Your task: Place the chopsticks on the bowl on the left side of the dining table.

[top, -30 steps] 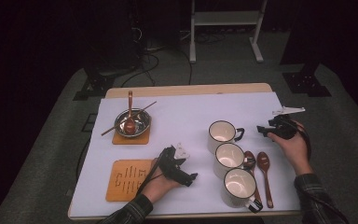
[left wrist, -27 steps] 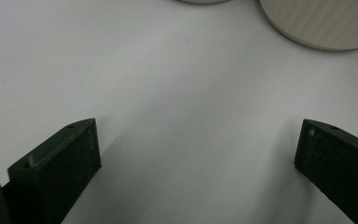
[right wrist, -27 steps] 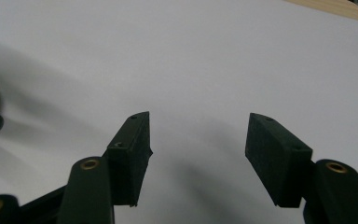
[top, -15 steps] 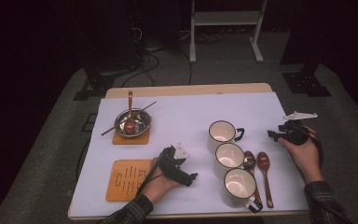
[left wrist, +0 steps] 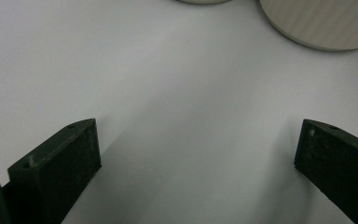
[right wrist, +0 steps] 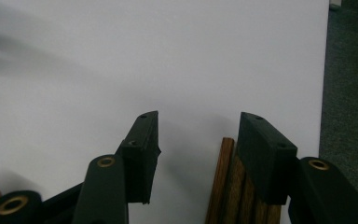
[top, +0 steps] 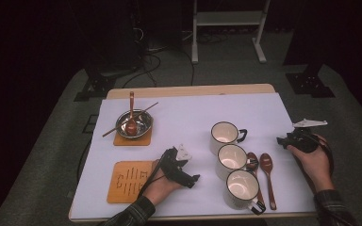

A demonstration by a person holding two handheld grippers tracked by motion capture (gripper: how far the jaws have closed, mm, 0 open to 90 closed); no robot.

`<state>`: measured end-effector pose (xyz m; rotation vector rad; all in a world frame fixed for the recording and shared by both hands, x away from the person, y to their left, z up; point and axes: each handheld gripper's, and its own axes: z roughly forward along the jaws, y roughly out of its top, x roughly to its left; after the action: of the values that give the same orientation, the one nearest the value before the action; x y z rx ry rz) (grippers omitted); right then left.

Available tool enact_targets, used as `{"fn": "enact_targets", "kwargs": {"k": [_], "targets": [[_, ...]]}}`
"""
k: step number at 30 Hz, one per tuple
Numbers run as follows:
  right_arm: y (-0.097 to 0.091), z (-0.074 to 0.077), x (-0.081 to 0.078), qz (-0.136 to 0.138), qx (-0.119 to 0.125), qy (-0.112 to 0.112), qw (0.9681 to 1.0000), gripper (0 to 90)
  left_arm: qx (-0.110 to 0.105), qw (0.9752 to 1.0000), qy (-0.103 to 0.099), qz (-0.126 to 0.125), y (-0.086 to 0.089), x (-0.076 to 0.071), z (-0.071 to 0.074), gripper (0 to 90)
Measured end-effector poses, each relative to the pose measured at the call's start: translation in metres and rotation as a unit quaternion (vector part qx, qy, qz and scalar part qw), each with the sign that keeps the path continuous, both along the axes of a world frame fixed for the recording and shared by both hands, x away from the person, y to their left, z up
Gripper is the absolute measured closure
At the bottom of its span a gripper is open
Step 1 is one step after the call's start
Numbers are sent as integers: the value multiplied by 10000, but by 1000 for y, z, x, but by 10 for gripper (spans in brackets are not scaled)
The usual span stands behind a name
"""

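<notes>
My left gripper (top: pixel 191 171) rests low over the white table cover (top: pixel 188 117), jaws wide open with nothing but bare cover between them (left wrist: pixel 196 135). Three cream mugs (top: pixel 231 157) stand in a row right of it. Two brown wooden spoons (top: pixel 266 172) lie beside the mugs. My right gripper (top: pixel 283 140) is at the table's right edge, pointing left. Its jaws (right wrist: pixel 198 126) have just been closing and still stand apart over bare cover. Thin wooden sticks (right wrist: pixel 221 182) lie along the inside of and under one jaw, not pinched.
A steel bowl (top: pixel 134 123) with a wooden spoon and a chopstick sits on a wooden coaster at back left. A second slotted wooden coaster (top: pixel 127 181) lies at front left. The cover's right edge (right wrist: pixel 326 93) drops to grey floor.
My right hand has moved right and toward the near side, out to the table's right edge. The left hand has stayed put.
</notes>
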<state>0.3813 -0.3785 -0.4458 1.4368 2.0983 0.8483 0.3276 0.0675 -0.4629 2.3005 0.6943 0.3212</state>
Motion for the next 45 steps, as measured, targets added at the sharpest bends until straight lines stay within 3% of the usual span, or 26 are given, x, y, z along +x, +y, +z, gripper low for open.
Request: {"fn": "enact_targets", "kwargs": {"k": [17,22,30,45], "targets": [[0,-4,-5,42,-13,69,10000,531,-5,10000,11,3,0,0,0,0],[3,-6,-5,38,-107,76,9999,611,-11,10000,11,3,0,0,0,0],[4,-6,-4,87,22,164,9998,726,-13,10000,9,3,0,0,0,0],[3,-6,-1,-8,244,243,9994,812,-9,10000,11,2,0,0,0,0]]}}
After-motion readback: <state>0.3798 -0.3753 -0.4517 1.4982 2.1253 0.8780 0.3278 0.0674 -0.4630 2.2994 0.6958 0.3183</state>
